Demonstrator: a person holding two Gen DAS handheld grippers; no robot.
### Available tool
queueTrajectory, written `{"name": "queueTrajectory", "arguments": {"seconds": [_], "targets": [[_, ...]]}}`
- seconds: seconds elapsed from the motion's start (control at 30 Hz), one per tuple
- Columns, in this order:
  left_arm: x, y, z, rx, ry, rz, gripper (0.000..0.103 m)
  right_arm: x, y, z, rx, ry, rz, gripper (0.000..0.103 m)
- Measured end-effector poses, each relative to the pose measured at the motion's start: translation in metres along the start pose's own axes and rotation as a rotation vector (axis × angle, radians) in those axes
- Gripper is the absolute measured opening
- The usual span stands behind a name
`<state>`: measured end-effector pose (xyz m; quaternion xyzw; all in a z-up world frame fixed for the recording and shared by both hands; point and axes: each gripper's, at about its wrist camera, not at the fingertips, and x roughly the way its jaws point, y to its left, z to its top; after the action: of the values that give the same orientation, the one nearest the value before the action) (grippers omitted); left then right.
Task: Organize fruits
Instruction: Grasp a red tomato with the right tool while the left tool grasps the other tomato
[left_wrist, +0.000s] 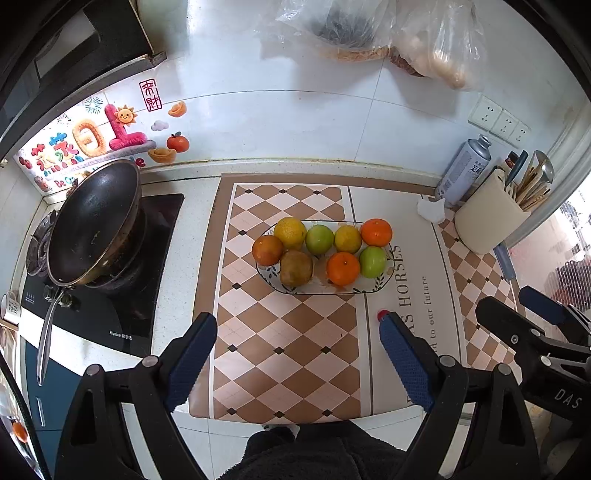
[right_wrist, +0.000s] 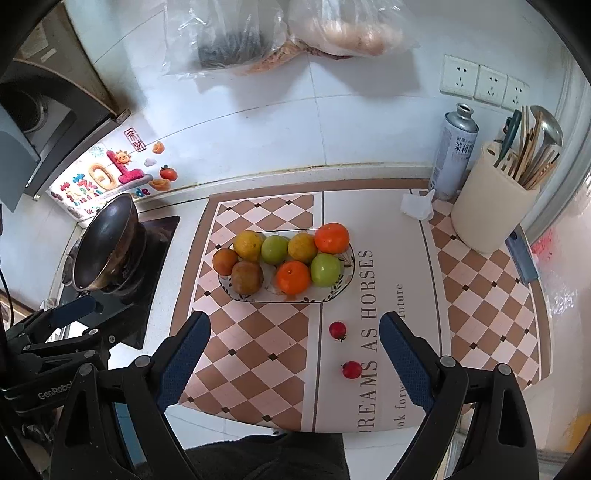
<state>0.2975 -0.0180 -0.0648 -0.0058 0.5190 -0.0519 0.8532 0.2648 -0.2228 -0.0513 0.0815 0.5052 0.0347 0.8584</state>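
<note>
An oval glass plate (left_wrist: 273, 283) (right_wrist: 343, 275) on the checkered mat holds several oranges, green fruits and brownish fruits. Two small red cherry tomatoes lie loose on the mat in front of it, one (right_wrist: 337, 330) nearer the plate and one (right_wrist: 351, 370) closer to me. In the left wrist view only one tomato (left_wrist: 382, 315) peeks out behind the right fingertip. My left gripper (left_wrist: 297, 354) is open and empty, held above the mat short of the plate. My right gripper (right_wrist: 293, 354) is open and empty, with both tomatoes between its fingers in view.
A black wok (left_wrist: 92, 225) sits on the stove at left. A cream utensil holder (right_wrist: 487, 206), a spray can (right_wrist: 452, 151) and a crumpled tissue (right_wrist: 417, 208) stand at the back right. Plastic bags (right_wrist: 258, 33) hang on the tiled wall.
</note>
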Motion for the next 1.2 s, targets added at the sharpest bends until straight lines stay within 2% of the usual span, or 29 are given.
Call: {"name": "queueTrajectory", "arguments": {"seconds": [0.17,0.23,0.3,0.4,0.5,0.6,0.73,0.93,1.07,1.17,1.2], "targets": [[0.009,-0.004,0.005,0.001,0.009,0.008,0.090,0.011,-0.014,0.002,0.036,0.012,0.017,0.095],[0.016,-0.006,0.008,0.011,0.016,0.017,0.090,0.020,-0.022,0.001,0.056,0.018,0.048,0.095],[0.026,-0.011,0.011,0.029,0.019,0.047,0.100,0.036,-0.033,-0.001,0.075,0.046,0.051,0.095],[0.045,-0.021,0.015,0.071,0.021,0.100,0.101,0.073,-0.054,-0.012,0.106,0.113,0.005,0.095],[0.075,-0.032,0.015,0.120,0.053,0.143,0.101,0.124,-0.080,-0.033,0.153,0.221,-0.025,0.095],[0.107,-0.044,0.013,0.153,0.106,0.150,0.101,0.167,-0.101,-0.057,0.189,0.309,-0.042,0.095],[0.149,-0.063,0.008,0.202,0.189,0.142,0.101,0.212,-0.119,-0.088,0.228,0.381,-0.019,0.095],[0.215,-0.087,-0.002,0.244,0.338,0.111,0.101,0.241,-0.131,-0.108,0.255,0.397,-0.012,0.095],[0.239,-0.098,-0.006,0.260,0.390,0.112,0.101,0.255,-0.134,-0.118,0.262,0.415,-0.025,0.095],[0.249,-0.104,-0.007,0.274,0.410,0.108,0.101,0.254,-0.130,-0.121,0.223,0.386,-0.038,0.092],[0.252,-0.106,-0.008,0.273,0.421,0.103,0.101,0.253,-0.129,-0.122,0.211,0.375,-0.043,0.083]]}}
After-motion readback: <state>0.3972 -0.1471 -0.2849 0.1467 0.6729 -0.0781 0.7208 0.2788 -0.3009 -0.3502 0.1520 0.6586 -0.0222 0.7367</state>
